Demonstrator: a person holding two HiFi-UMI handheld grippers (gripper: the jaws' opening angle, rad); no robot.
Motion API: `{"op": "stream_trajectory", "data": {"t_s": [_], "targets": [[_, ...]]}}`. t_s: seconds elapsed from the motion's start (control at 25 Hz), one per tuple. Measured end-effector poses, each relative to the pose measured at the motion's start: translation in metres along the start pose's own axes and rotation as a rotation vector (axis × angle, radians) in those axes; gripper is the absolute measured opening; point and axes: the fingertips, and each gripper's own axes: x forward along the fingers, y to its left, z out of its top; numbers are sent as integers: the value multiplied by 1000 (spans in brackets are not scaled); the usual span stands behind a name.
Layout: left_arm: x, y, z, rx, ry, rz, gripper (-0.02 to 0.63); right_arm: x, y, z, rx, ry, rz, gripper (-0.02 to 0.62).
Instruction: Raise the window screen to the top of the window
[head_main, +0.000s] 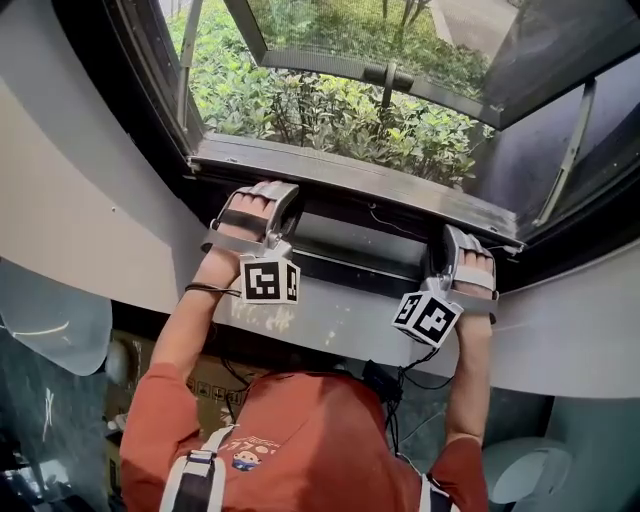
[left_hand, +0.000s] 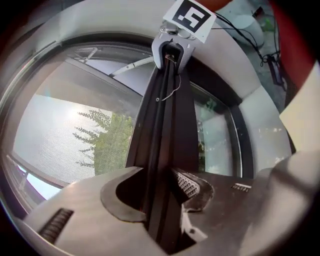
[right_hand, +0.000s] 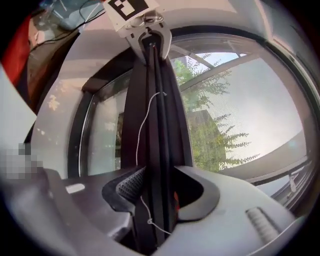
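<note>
The screen (left_hand: 55, 135) is judged to be down, because its dark bar (left_hand: 166, 125) is seen low at the bottom of the window (head_main: 350, 170). The bar is laid flat and long, from one side of the window to the other.

The left claw (left_hand: 161, 189) is set over the bar toward its left end. The right claw (right_hand: 160, 186) is set over it toward its right end. In each claw's own view the bar is seen to run straight out between the two jaws and on to the other claw at the far end. So the bar is not off to one side of either claw. It is right in the middle of each one.

Both claws are released. The jaws are held apart with the bar between them, and the bumpy pads (left_hand: 189, 184) are not seen to be pressed on it. Nothing is gripped yet. A thin white thread (right_hand: 142, 125) is hung along the bar, close to the right claw.

The two claws are placed about evenly, so neither is nearer to the bar. It is judged that the bar must first be pinched by both claws. Then it must be lifted on both sides together, so that it is kept level and is not jammed in the window.
</note>
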Motion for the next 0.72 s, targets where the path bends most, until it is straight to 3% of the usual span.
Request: {"op": "stream_trajectory", "data": {"t_s": [0.32, 0.6, 0.72], "targets": [[-1, -3, 0, 57, 26, -39, 138, 1, 9, -1, -23, 35, 15, 184], [-2, -4, 3, -68, -24, -101, 138, 2, 11, -2, -6, 32, 14, 183], [-1, -5, 3, -110, -29, -136, 138, 2, 8, 2, 53, 6, 33, 182]]}}
